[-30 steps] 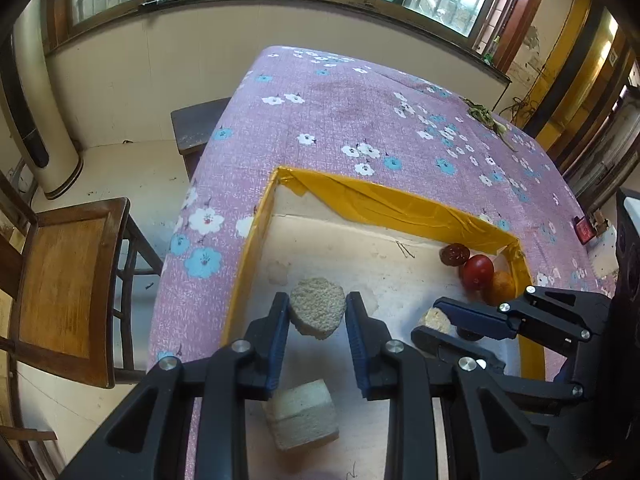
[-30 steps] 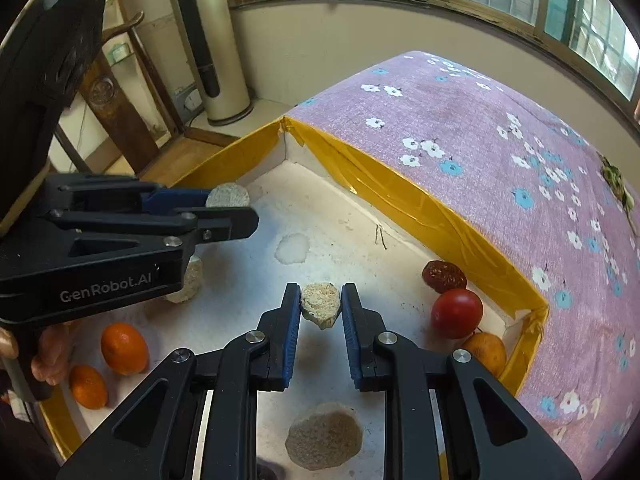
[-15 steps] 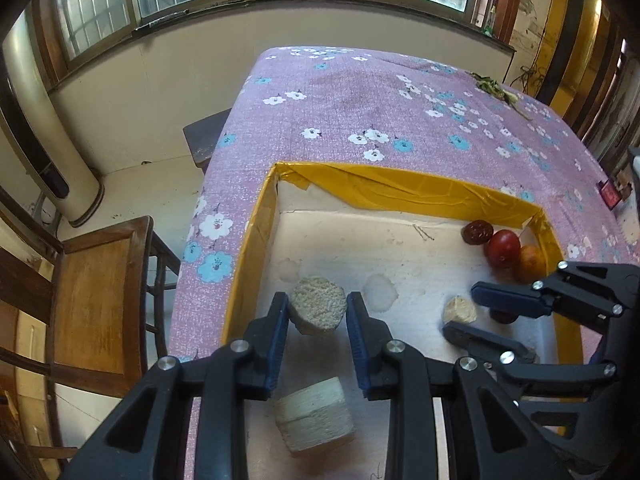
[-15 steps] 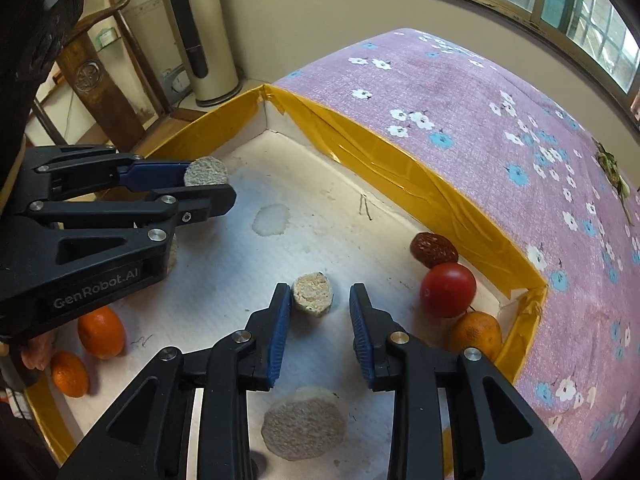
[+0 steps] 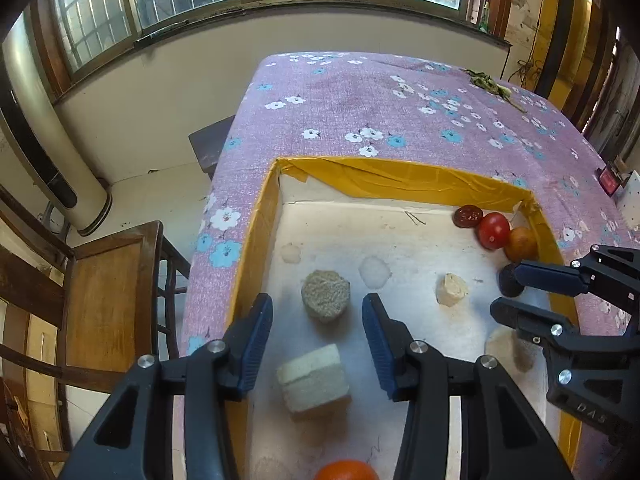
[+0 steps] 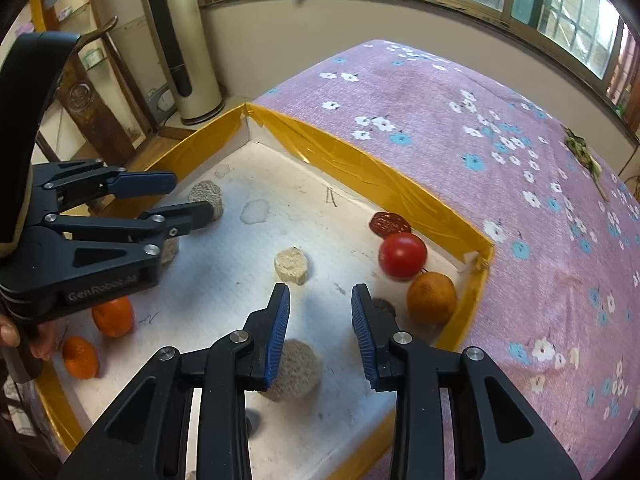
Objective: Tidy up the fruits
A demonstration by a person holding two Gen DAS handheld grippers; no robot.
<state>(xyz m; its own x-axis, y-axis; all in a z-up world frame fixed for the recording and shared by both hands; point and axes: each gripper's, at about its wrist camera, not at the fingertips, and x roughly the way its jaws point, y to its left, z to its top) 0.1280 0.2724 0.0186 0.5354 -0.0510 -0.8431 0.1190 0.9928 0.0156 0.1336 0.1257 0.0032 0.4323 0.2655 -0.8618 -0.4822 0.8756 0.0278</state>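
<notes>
My left gripper (image 5: 318, 316) has its jaws opening. A grey round foam plug (image 5: 326, 295) stands on the tray floor just ahead of the tips, and neither pad touches it. My right gripper (image 6: 320, 308) is also opening, with nothing between its jaws. A small cream foam piece (image 6: 291, 266) lies just beyond its fingertips. A red date (image 6: 389, 224), a tomato (image 6: 402, 255) and an orange (image 6: 431, 298) sit in the tray's far right corner. Two more oranges (image 6: 113, 316) lie at the near left, below the left gripper (image 6: 160, 200).
The white tray has a yellow taped rim (image 5: 400, 176) and rests on a purple flowered tablecloth (image 5: 360, 96). A white foam block (image 5: 314, 376) and another grey plug (image 6: 296, 368) lie under the grippers. A wooden chair (image 5: 104, 292) stands left of the table.
Both grippers have opened and let go of their foam pieces, which now rest on the tray floor. The right gripper has drawn back a little from the cream piece.
</notes>
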